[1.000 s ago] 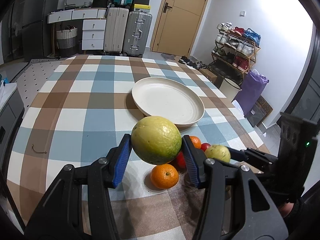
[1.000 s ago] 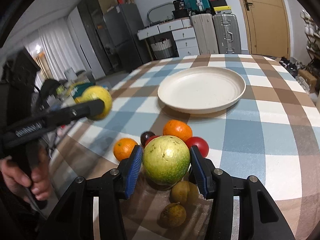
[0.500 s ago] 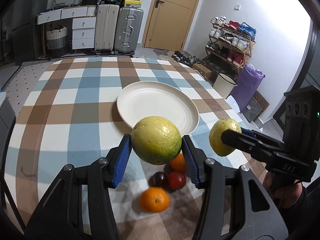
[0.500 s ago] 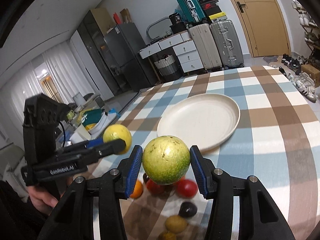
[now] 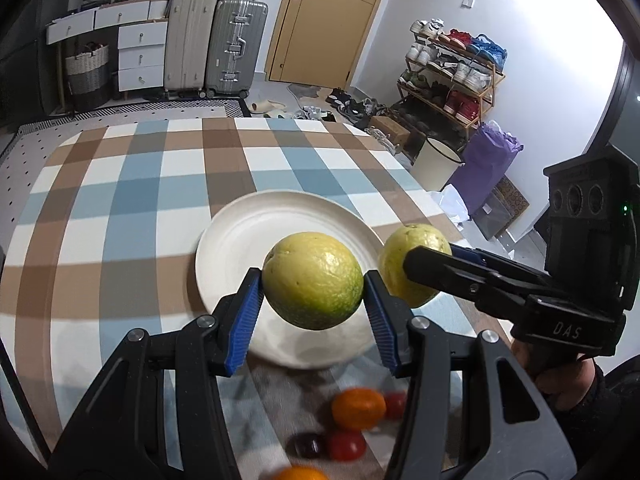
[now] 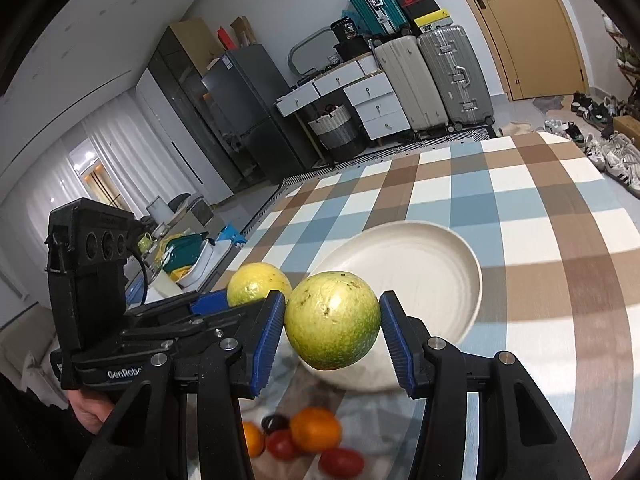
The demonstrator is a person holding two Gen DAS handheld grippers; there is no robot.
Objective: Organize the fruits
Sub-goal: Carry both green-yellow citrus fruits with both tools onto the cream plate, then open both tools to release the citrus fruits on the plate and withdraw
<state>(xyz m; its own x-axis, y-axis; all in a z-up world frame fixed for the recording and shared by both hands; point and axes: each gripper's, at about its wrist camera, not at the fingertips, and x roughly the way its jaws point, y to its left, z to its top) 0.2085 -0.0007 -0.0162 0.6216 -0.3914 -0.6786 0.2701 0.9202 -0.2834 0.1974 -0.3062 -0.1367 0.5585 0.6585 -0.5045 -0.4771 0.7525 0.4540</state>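
Yellow-green guavas are clamped in left gripper (image 5: 313, 294) and right gripper (image 6: 332, 326), held above cream plate (image 5: 240, 232).

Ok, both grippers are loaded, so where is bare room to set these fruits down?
The white plate is bare inside its rim. The checked tablecloth beyond and left of it is open too. It is crowded just before the plate, where oranges and small red fruits cluster.
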